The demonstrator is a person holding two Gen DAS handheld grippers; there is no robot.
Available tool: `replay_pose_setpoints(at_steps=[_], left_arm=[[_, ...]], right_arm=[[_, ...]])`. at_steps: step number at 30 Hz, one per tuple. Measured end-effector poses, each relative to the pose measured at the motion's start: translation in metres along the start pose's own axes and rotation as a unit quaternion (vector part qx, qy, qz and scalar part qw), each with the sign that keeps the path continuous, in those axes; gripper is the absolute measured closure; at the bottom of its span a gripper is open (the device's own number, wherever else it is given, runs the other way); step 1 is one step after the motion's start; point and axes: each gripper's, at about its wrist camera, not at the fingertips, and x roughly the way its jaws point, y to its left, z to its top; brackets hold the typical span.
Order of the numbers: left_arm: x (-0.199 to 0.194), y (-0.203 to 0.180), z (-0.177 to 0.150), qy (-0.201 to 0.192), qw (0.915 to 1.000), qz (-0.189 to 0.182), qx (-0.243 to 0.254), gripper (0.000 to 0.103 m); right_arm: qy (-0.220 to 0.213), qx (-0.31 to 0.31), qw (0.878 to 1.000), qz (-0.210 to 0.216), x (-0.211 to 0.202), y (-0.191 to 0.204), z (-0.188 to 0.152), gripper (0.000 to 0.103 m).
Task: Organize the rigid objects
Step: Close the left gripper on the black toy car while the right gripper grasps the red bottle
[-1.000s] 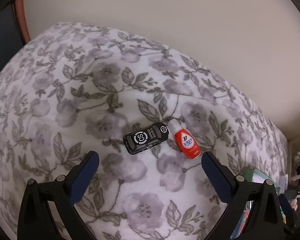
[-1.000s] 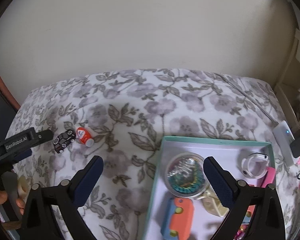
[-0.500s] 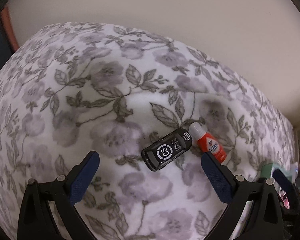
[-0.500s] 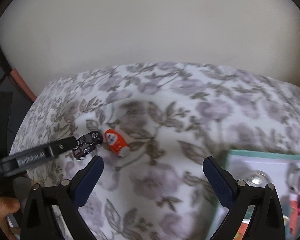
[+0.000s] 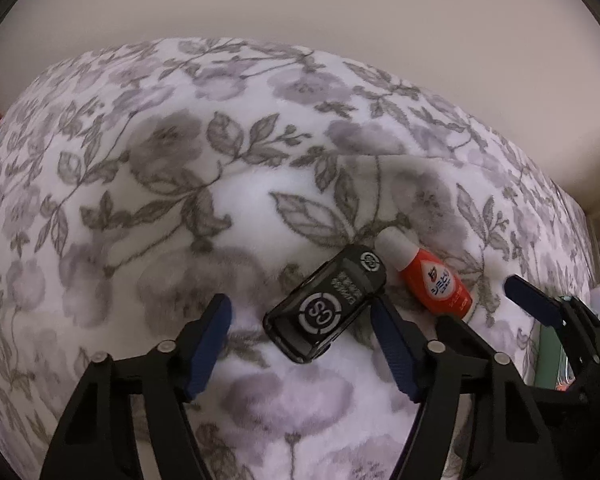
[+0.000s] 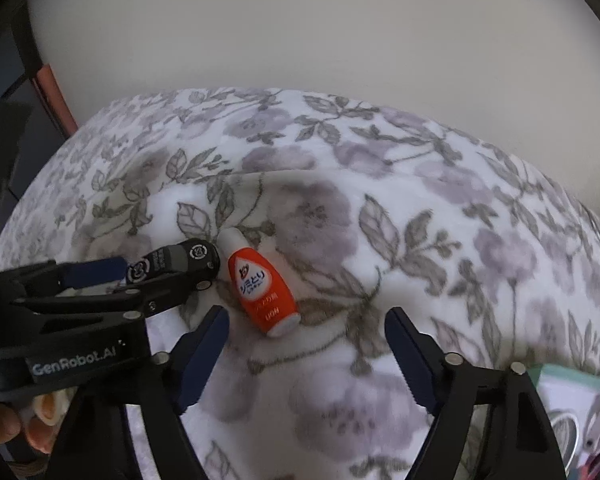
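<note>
A black toy car [image 5: 326,304] lies on the floral blanket [image 5: 180,184], nose to a red bottle with a white cap [image 5: 432,280]. My left gripper [image 5: 300,320] straddles the car with its jaws closing. The right pad is at the car's side and the left pad stands clear of it. In the right wrist view the red bottle [image 6: 260,284] lies just ahead of my right gripper [image 6: 306,320], whose jaws are closing with a gap on both sides. The car [image 6: 180,258] and the left gripper [image 6: 160,276] show at the left there.
A teal box [image 6: 560,376] with small items sits at the lower right, and its edge [image 5: 544,356] shows beside one of the right gripper's fingers [image 5: 534,310]. A person's hand [image 6: 4,428] holds the left gripper. A pale wall rises behind the blanket.
Both grippers have come down closer to the blanket and their jaws have narrowed. The right gripper swung left, away from the box and up to the bottle. The left now straddles the car.
</note>
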Motion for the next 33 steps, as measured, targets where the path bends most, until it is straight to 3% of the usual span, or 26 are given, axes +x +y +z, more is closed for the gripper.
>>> replay_pose_setpoints(at_steps=[6, 13, 18, 20, 33], left_arm=[[0.003, -0.006, 0.006, -0.002, 0.9997, -0.010, 0.021, 0.041], [0.004, -0.002, 0.007, -0.001, 0.9996, -0.026, 0.013, 0.042], [0.005, -0.002, 0.008, -0.003, 0.9996, -0.027, 0.006, 0.042], [0.005, -0.002, 0.008, -0.005, 0.9996, -0.027, 0.004, 0.042], [0.005, -0.007, -0.002, -0.003, 0.9997, -0.023, -0.006, 0.055]], right_arm=[[-0.008, -0.021, 1.000, -0.010, 0.014, 0.009, 0.007, 0.033], [-0.016, -0.065, 0.998, -0.018, 0.023, 0.028, 0.014, 0.043], [-0.008, -0.083, 0.996, -0.012, 0.028, 0.035, 0.017, 0.055], [-0.010, -0.085, 0.996, -0.006, 0.027, 0.035, 0.016, 0.065], [0.005, -0.055, 0.998, -0.008, 0.010, 0.021, -0.006, 0.067]])
